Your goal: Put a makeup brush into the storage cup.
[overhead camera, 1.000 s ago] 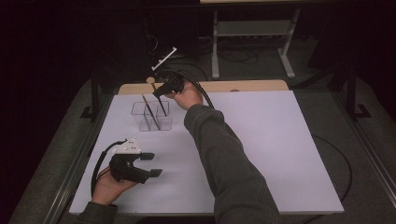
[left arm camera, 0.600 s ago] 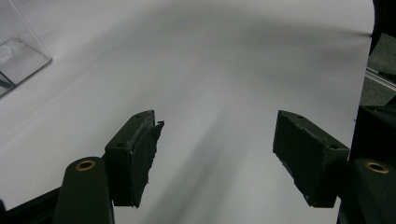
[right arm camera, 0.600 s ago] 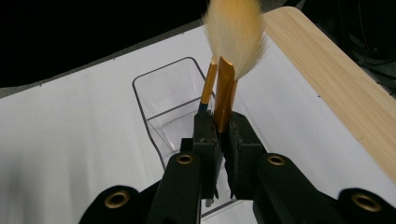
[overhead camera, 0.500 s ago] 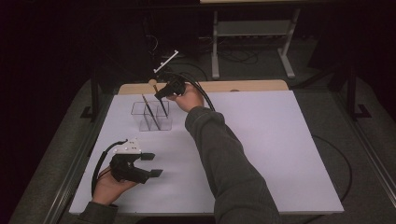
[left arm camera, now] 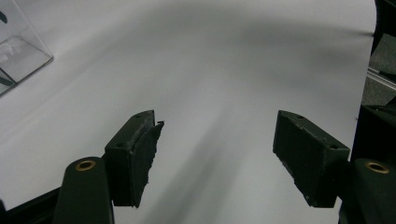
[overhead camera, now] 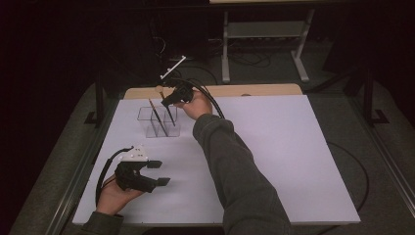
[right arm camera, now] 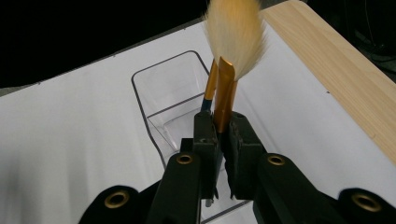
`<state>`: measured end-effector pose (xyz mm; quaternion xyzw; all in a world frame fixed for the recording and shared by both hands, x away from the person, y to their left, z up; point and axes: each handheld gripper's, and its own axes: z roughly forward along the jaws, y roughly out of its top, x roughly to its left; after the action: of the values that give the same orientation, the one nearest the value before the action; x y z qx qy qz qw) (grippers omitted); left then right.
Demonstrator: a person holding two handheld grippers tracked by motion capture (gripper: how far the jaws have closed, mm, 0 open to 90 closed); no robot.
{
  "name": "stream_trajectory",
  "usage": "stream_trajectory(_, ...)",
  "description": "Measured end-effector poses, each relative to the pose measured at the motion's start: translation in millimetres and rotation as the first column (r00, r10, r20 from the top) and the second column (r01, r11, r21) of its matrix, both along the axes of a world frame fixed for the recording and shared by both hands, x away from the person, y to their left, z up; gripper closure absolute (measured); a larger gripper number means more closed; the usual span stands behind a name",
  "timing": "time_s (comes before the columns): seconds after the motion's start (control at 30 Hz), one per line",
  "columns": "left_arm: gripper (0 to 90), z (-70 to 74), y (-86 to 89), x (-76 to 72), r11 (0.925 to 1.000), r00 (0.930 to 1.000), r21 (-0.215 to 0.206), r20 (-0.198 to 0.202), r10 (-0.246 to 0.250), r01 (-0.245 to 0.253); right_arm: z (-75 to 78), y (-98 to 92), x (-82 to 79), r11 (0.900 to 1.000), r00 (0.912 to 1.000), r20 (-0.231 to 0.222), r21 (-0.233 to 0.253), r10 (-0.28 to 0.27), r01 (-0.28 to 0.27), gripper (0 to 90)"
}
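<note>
Near the counter's front left corner, the left hand-held gripper (overhead camera: 159,173) rests low over the white sheet-covered counter (overhead camera: 274,161), held in a hand that comes in from the front edge. Its jaws stand wide apart with nothing between them; in the left gripper view the bare white surface shows through the gap, and a corner of the clear plastic box (left arm camera: 18,51) sits off to one side.

Farther back, toward the rear left of the counter, the clear rectangular plastic organiser box (overhead camera: 158,122) stands upright on the white sheet, split into compartments. A thin dark-handled brush (overhead camera: 155,116) leans inside it.

Just above the box's rear edge, the right hand-held gripper (overhead camera: 167,103) is clamped tight on a makeup brush with a gold ferrule and pale cream bristles (right arm camera: 225,88). The bristles point up past the jaws, and the handle runs down toward the box's right-hand compartment; whether it touches the bottom cannot be told.

Behind that lies the bare wooden strip (overhead camera: 259,90) along the rear edge.
</note>
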<state>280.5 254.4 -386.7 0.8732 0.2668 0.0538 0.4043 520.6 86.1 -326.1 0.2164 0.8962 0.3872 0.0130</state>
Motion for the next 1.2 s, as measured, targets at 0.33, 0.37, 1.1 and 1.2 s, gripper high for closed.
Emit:
stream_trajectory(0.33,30.0,-0.4,-0.3,0.3,1.0,1.0,0.002,0.002,-0.001,0.001,-7.7,-2.6,-0.3,1.0,1.0,-0.006,-0.003,0.0,0.0,82.1)
stream_trajectory(0.37,30.0,-0.4,-0.4,0.3,1.0,1.0,0.002,0.002,-0.001,0.001,-8.6,-2.8,-0.1,1.0,1.0,0.001,-0.003,0.001,-0.001,81.9)
stream_trajectory(1.1,29.5,-1.5,-4.6,-0.8,1.0,0.9999,0.005,-0.007,-0.009,0.009,-13.7,-27.0,-12.5,0.999,0.9992,-0.027,0.016,-0.028,0.028,70.5)
stream_trajectory(1.2,29.4,-1.9,-4.7,-0.6,0.9999,0.9999,0.005,-0.006,-0.01,0.01,-12.9,-34.2,-14.3,0.999,0.9995,-0.021,0.028,-0.025,0.026,69.0)
